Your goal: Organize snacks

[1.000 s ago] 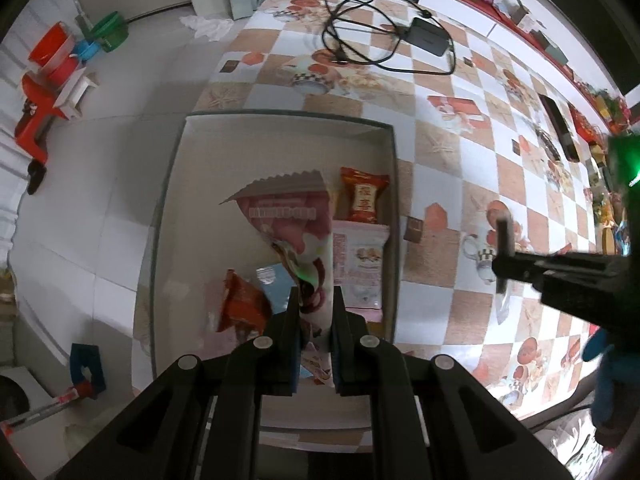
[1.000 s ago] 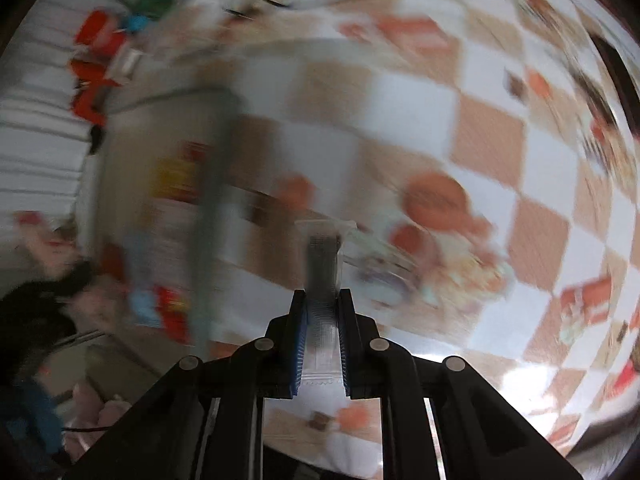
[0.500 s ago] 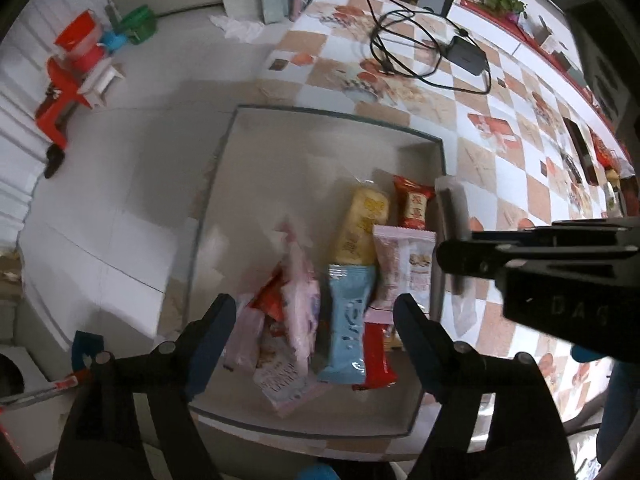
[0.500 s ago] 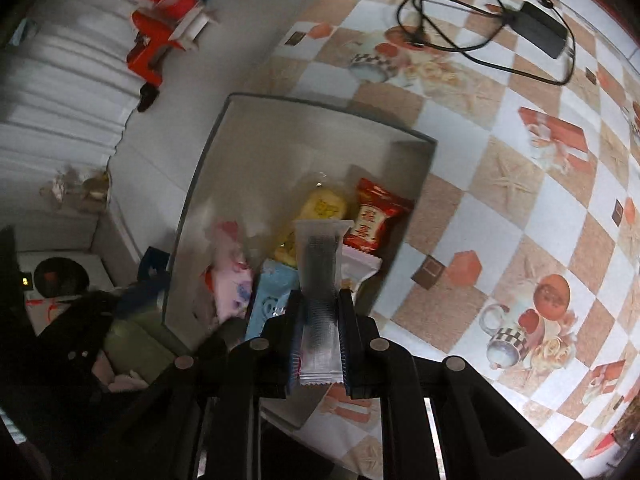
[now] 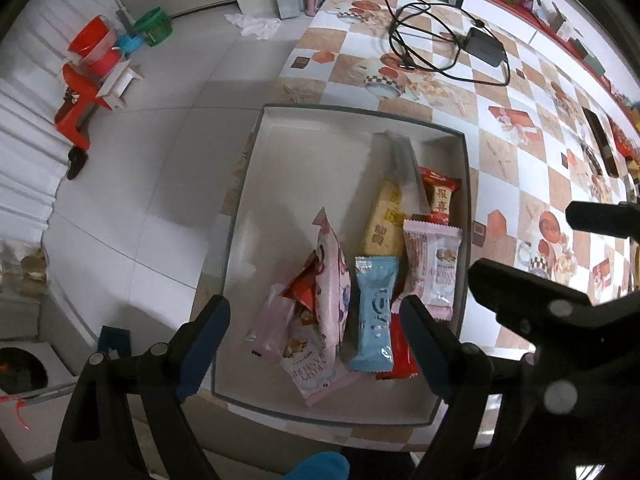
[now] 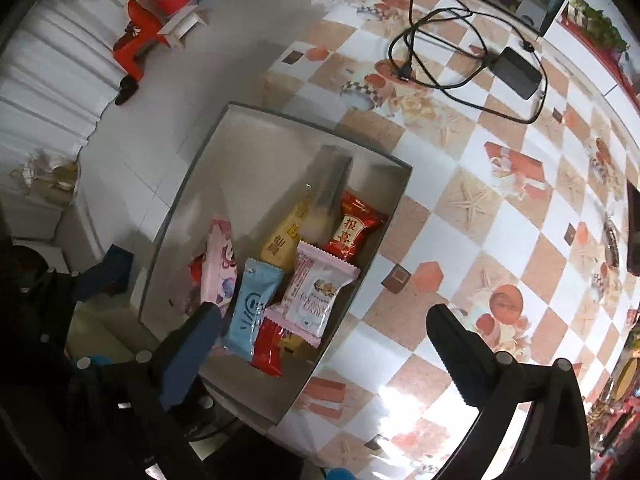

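Observation:
A white tray (image 5: pixel 360 114) (image 6: pixel 304 124) sits at the table's corner and holds several snack packets. My left gripper (image 5: pixel 314 316) hangs above its near end, jaws opening, nothing between the pads. Below it a pink bag (image 5: pixel 330 280) (image 6: pixel 218 268) lies free beside a light blue packet (image 5: pixel 374 312) (image 6: pixel 254 304). My right gripper (image 6: pixel 324 320) hovers over the tray's right rim, jaws opening wide and empty. A long clear packet (image 6: pixel 332 184) (image 5: pixel 404 164), blurred, lies loose over a yellow packet (image 5: pixel 386 224) at the tray's far side.
A black cable with its power brick (image 5: pixel 486 46) (image 6: pixel 516 66) lies on the checked tablecloth beyond the tray. A dark flat device (image 5: pixel 598 142) rests at the right. On the floor to the left stand a red stool (image 5: pixel 80 92) and plastic buckets.
My left gripper opened and let go of the pink bag, which now lies in the tray. My right gripper carried the clear packet over the tray, opened, and the packet dropped in.

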Available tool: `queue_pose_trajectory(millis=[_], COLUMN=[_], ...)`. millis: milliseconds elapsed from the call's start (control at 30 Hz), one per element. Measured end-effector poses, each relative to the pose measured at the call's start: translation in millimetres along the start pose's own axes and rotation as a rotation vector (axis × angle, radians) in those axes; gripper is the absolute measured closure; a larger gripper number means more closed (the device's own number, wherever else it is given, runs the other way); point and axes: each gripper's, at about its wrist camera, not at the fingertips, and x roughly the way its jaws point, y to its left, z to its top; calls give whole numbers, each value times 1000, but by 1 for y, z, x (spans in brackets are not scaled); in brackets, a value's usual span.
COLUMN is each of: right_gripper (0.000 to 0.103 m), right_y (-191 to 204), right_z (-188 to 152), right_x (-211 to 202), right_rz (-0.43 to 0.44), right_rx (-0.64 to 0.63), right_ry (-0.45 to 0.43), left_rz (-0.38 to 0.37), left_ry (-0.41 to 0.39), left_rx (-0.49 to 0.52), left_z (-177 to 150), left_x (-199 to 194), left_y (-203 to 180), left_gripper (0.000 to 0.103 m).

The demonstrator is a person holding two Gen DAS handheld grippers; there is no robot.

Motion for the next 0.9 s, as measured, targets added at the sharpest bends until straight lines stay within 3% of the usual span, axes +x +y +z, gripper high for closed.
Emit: queue_pose_trajectory(millis=[233, 900], right_gripper=[0, 0], right_y=[10, 21], right_z=[-11, -18], right_x=[-13, -25], right_rz=[-58, -82], right_rx=[-50, -92], right_ry=[-29, -62], left_rz=[1, 13], left_ry=[22, 35], left_rx=[23, 6], left_z=[-13, -26], left_x=[-6, -12], left_y=[0, 1], left_gripper=[14, 14])
